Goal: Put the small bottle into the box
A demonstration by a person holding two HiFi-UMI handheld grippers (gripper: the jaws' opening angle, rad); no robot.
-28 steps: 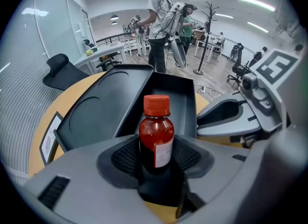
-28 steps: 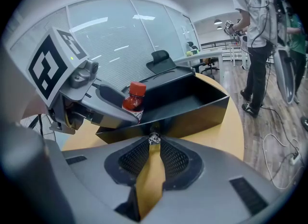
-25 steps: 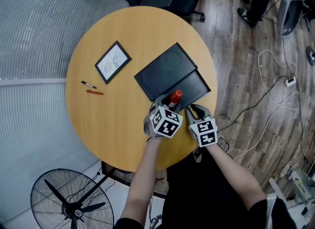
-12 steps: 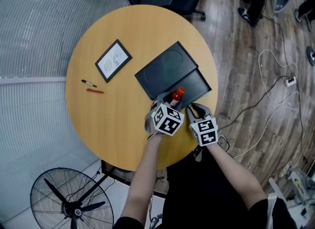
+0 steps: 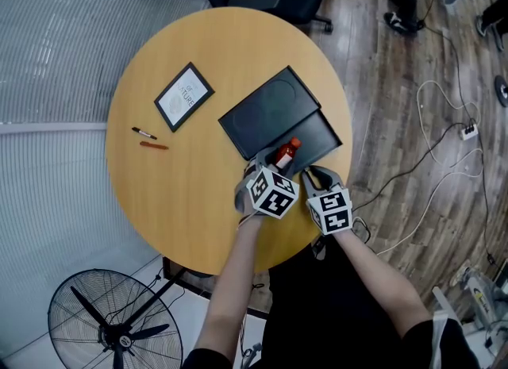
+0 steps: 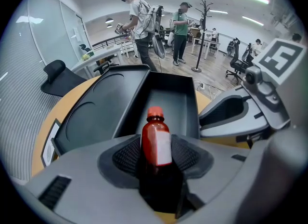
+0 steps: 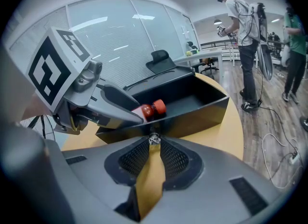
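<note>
While left gripper (image 6: 157, 156) clamps small bottle (image 6: 155, 131), pads (image 6: 127, 158) hide its base; right gripper (image 7: 154, 141) pinched shut, empty.

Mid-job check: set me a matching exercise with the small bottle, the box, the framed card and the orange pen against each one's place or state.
Things:
1. small bottle
2. box
3. framed card
4. orange pen

Places or states:
A. open, lid laid back
B. between the fingers of the left gripper
C. on the table, next to a black marker
D. flat on the table, apart from the box, to its left in the head view

Pairs: 1-B, 2-A, 3-D, 4-C
</note>
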